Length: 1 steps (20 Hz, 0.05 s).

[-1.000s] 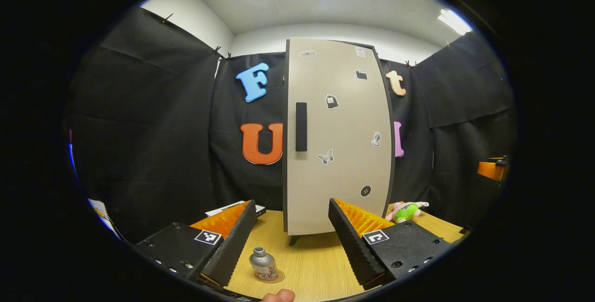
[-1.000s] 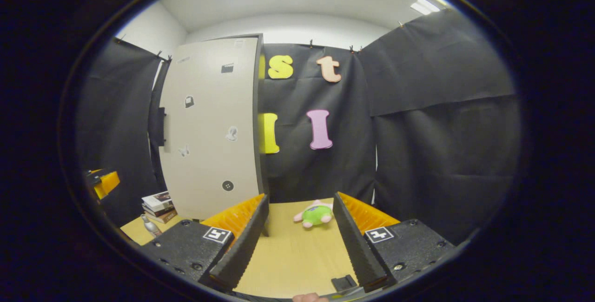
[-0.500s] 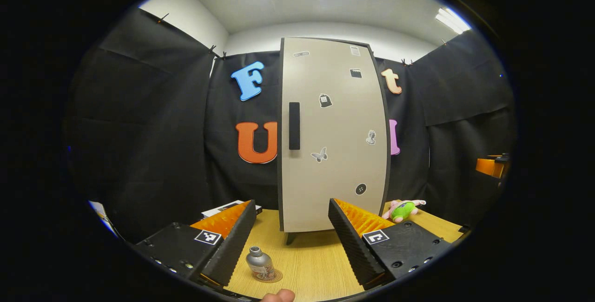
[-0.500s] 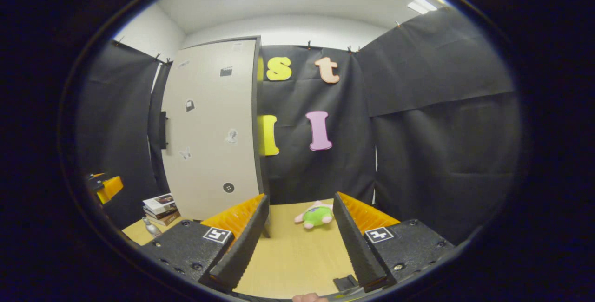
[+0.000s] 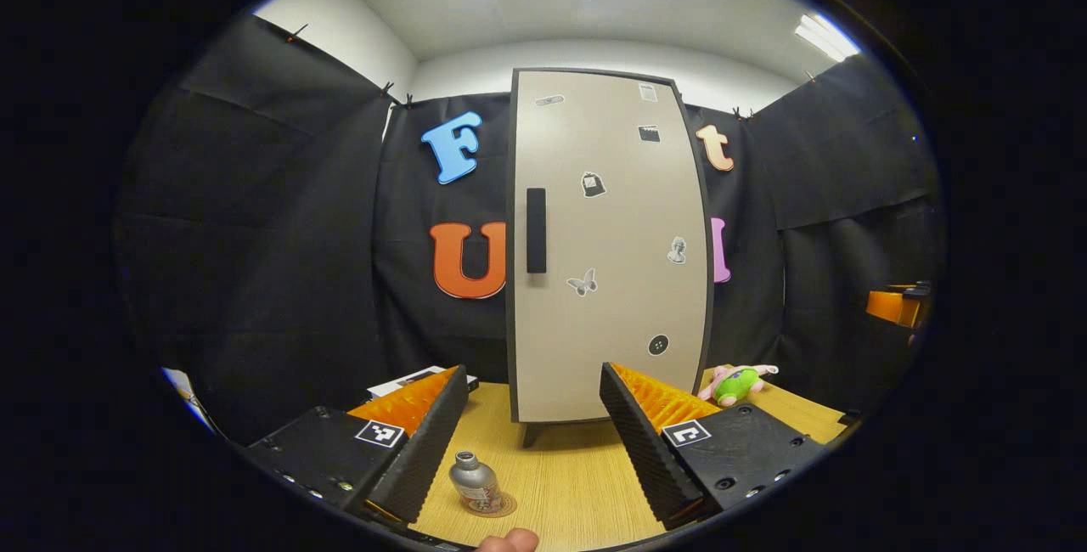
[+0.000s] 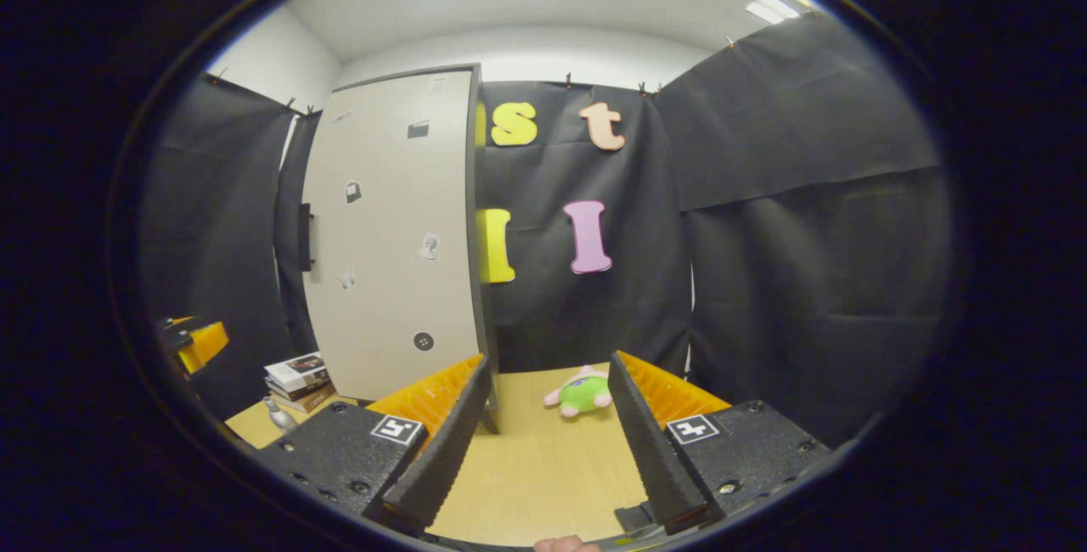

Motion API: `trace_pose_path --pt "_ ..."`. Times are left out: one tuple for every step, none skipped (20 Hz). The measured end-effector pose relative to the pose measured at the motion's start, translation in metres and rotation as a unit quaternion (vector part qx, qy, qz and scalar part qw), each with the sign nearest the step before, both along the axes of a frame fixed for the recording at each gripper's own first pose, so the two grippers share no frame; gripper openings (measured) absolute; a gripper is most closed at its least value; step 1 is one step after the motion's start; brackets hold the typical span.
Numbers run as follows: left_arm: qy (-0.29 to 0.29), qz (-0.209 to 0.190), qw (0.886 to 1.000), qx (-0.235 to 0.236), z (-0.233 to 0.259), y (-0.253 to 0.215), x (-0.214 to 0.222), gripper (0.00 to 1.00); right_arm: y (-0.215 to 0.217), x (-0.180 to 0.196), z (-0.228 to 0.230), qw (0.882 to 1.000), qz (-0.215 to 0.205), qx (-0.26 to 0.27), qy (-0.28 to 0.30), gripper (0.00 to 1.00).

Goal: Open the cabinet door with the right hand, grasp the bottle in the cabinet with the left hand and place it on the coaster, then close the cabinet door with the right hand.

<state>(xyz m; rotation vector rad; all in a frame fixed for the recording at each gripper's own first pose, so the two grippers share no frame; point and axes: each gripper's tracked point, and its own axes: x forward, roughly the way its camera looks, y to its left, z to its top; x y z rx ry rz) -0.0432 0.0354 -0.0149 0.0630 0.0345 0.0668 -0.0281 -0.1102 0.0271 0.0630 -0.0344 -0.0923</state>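
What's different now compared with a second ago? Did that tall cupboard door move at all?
Yes. The cupboard door swung the last bit shut: a second ago it stood slightly ajar, now it sits flush. Nothing was grabbed or let go. The bottle remains on its coaster, the green plush toy lies where it was, and both the left claw and right claw stay open and empty.
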Motion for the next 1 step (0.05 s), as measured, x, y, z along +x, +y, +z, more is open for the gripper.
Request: trace_pose_path --pt "0.0 -0.001 1.0 0.0 0.0 -0.0007 0.0005 0.94 0.0007 -0.0005 0.0003 1.0 0.001 0.001 0.0 0.9"
